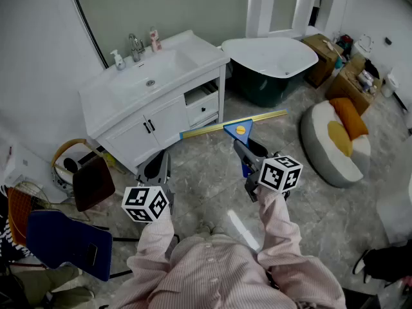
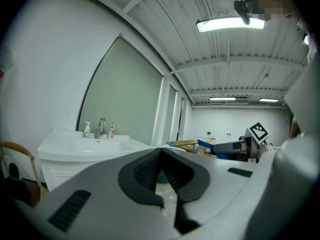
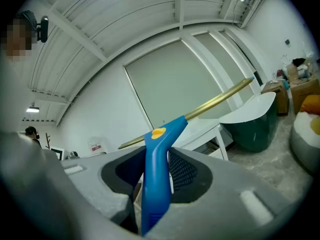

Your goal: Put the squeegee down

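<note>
**Item:** blue plastic-handled squeegee (image 1: 238,134) with a long brass-coloured blade bar. It is held in the air above the grey marbled tile floor (image 1: 206,179), in front of the white vanity cabinet with basin (image 1: 164,118). The bar is carried roughly level. One end is near the cabinet, and the other is directed toward the white-rimmed dark green bathtub (image 1: 270,76).

**Right gripper** (image 1: 246,152): grey, two-jawed. It is clamped on the squeegee's handle, which is seen upright between the ribbed pads.

**Left gripper** (image 1: 158,161): the jaws are brought together at the tips and nothing is gripped. It is held apart from the squeegee, to its left.

**Pink striped sleeves** (image 1: 277,224): seen behind both grippers.
</note>
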`<state>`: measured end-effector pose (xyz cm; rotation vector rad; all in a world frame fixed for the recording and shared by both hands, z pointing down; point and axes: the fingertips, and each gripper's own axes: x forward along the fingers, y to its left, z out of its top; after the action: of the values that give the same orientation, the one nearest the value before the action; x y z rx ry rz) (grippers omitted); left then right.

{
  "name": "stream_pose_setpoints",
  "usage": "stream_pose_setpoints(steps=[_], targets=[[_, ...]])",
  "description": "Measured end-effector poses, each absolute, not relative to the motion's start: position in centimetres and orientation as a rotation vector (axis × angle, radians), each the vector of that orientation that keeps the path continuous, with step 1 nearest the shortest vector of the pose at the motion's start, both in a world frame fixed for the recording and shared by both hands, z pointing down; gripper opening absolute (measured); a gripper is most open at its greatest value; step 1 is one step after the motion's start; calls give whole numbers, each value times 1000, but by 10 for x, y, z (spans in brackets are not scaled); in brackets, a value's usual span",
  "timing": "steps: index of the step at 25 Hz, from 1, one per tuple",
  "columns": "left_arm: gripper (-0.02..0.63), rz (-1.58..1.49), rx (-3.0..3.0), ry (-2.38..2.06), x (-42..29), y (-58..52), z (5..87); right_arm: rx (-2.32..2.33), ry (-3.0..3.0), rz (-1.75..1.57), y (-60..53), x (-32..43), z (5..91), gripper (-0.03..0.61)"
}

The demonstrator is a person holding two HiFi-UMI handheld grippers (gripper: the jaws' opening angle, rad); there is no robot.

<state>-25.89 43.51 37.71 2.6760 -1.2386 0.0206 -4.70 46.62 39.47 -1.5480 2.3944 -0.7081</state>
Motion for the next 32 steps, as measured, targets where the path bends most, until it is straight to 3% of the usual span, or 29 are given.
stream_pose_setpoints(steps=[18, 32], targets=[[2, 52, 2653, -1238, -230, 419, 395, -1543, 2357, -748, 451, -16, 410, 143], [2, 63, 2627, -1265, -214, 308, 408, -1537, 2361, -803, 339, 5, 431, 143]])
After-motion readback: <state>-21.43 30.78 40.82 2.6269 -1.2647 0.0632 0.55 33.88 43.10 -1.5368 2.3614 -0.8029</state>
